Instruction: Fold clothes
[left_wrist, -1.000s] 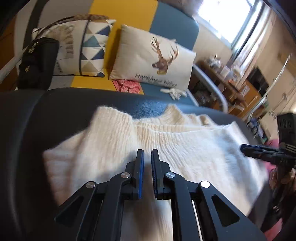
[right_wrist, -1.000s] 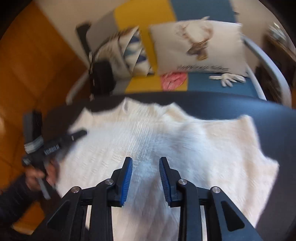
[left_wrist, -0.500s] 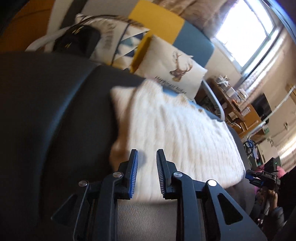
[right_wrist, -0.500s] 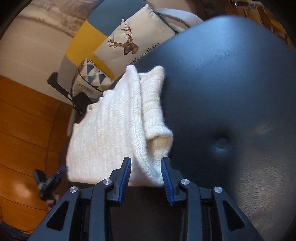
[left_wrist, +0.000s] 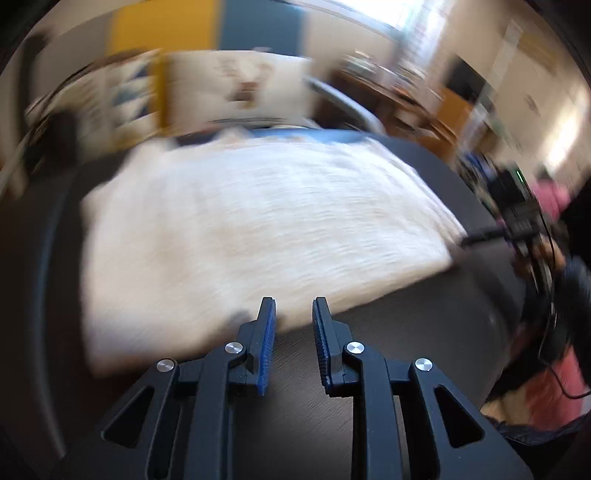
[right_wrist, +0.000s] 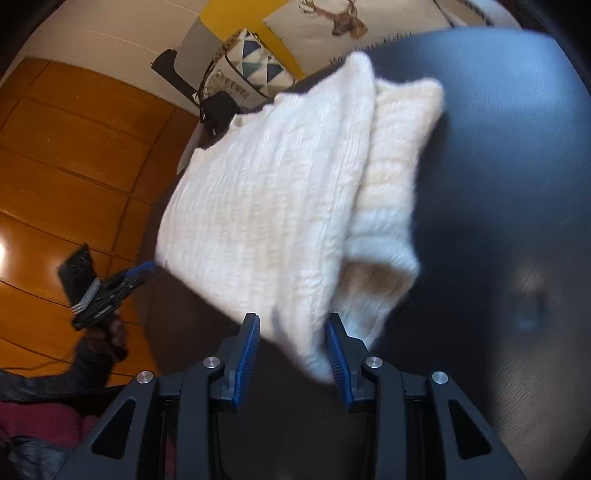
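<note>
A cream knitted sweater lies folded on a dark round padded surface. The left wrist view is blurred by motion. My left gripper is open at the sweater's near edge, with only the dark surface between its fingers. In the right wrist view the sweater shows a doubled layer along its right side. Its near corner hangs between the fingers of my right gripper, whose jaws stand apart and do not clamp it. The left gripper appears at the far left, held by a hand.
Behind the dark surface stands a sofa with a deer-print cushion, a triangle-pattern cushion and a black bag. Orange wooden flooring lies to the left. Blurred shelves and furniture fill the right of the left wrist view.
Both grippers left the middle of the sweater and widened their jaws. The left swung round to the near edge; the right came down to the near right corner.
</note>
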